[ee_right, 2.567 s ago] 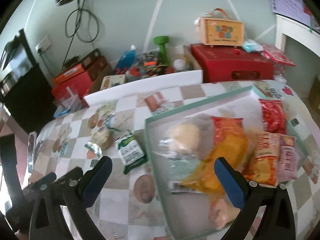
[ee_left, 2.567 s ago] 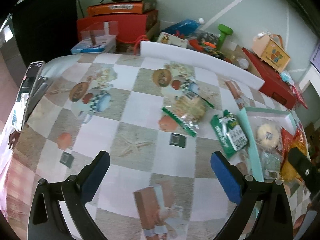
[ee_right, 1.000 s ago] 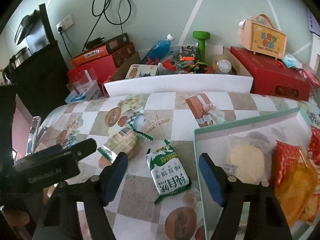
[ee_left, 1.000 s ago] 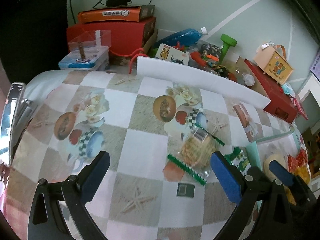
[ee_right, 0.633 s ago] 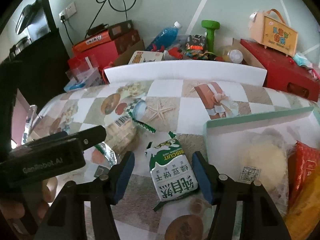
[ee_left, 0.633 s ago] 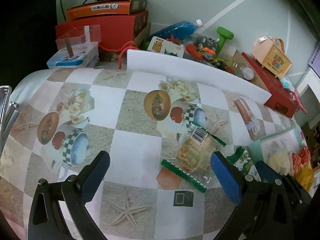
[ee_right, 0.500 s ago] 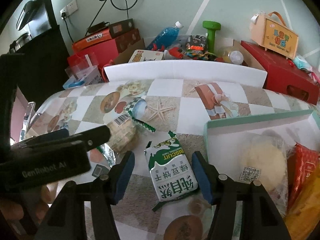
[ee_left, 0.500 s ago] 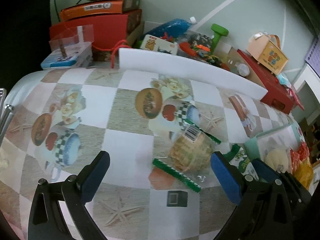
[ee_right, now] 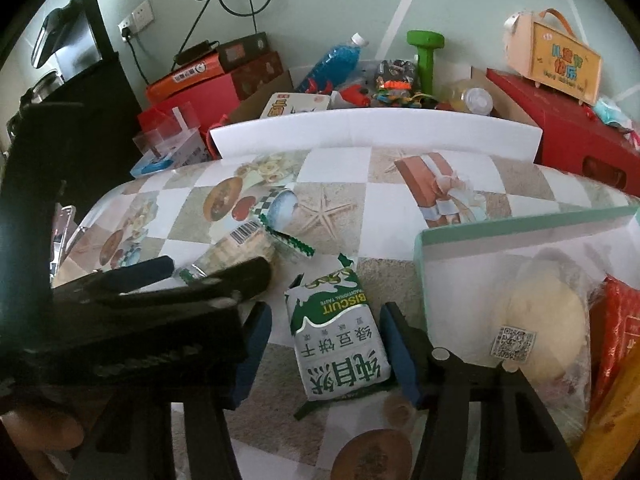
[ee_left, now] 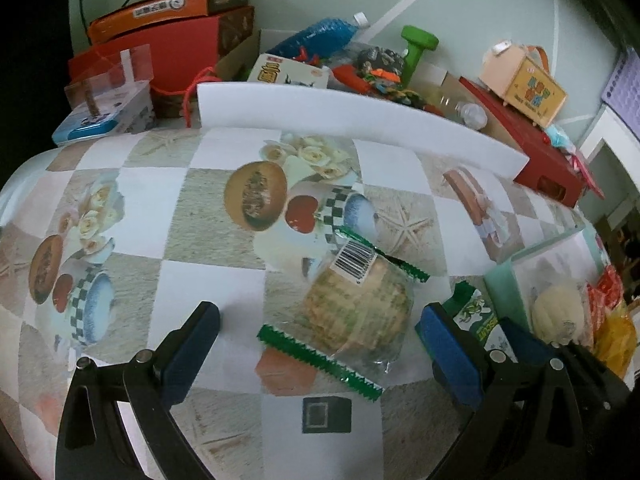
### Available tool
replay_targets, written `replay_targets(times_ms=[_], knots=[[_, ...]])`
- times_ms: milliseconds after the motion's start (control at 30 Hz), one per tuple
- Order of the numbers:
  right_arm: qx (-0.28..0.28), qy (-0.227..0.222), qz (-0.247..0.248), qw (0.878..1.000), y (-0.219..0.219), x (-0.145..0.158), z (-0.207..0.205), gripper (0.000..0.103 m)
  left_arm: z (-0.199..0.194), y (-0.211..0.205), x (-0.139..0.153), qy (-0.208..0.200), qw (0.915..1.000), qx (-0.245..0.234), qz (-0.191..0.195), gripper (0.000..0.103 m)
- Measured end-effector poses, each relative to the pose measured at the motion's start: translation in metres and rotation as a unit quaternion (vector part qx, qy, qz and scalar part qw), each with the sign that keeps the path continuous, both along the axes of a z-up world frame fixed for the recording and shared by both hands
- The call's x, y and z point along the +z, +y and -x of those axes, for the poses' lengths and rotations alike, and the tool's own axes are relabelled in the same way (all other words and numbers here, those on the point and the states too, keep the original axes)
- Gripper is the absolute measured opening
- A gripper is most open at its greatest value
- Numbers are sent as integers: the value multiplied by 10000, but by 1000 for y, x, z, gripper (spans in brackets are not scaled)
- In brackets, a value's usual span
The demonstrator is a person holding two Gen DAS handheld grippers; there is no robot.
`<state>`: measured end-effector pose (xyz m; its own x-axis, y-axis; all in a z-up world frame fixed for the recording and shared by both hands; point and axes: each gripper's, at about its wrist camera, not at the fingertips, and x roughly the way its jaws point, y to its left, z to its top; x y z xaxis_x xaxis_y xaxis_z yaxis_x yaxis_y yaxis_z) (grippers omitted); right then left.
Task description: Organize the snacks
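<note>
A green and white biscuit packet point(ee_right: 340, 332) lies flat on the checked tablecloth point(ee_right: 332, 176), just left of a teal-rimmed tray point(ee_right: 520, 224). My right gripper point(ee_right: 326, 350) straddles it with its jaws closing. The right pad sits at the packet's edge, and a gap shows at the left pad. A clear packet with green ends and a round cake inside point(ee_left: 356, 308) lies between the wide-open fingers of my left gripper point(ee_left: 320, 340), untouched. The biscuit packet point(ee_left: 476, 320) peeks out behind the left gripper's right finger.
The tray holds a pale bun in clear wrap point(ee_right: 536, 320) and red and yellow bags point(ee_right: 616, 320). A white foam board point(ee_left: 360, 116) lines the table's back edge. Behind it sit red boxes point(ee_left: 160, 44), a blue bottle point(ee_right: 332, 64) and a green dumbbell point(ee_right: 426, 56).
The left gripper has come forward and down, so the clear cake packet now lies between its fingers. The right gripper has sunk over the biscuit packet and its jaws have narrowed around it.
</note>
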<state>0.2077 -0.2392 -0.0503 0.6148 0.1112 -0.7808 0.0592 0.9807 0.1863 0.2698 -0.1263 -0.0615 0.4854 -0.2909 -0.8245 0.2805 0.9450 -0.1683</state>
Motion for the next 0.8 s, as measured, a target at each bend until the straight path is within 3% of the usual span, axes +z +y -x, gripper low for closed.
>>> replay_targets(times_ms=[267,467,800], knots=[[24,24,76,10000,1,0,0,59,-5,-8,-2,-111,9996,8,-252,100],[20,19,58,10000,1,0,0,59,-10,4,-4,-138,9981,349,-495,100],[30,22,81,10000,2,-1,0,59,-8,38,-4,-40,9959,776,-453,100]])
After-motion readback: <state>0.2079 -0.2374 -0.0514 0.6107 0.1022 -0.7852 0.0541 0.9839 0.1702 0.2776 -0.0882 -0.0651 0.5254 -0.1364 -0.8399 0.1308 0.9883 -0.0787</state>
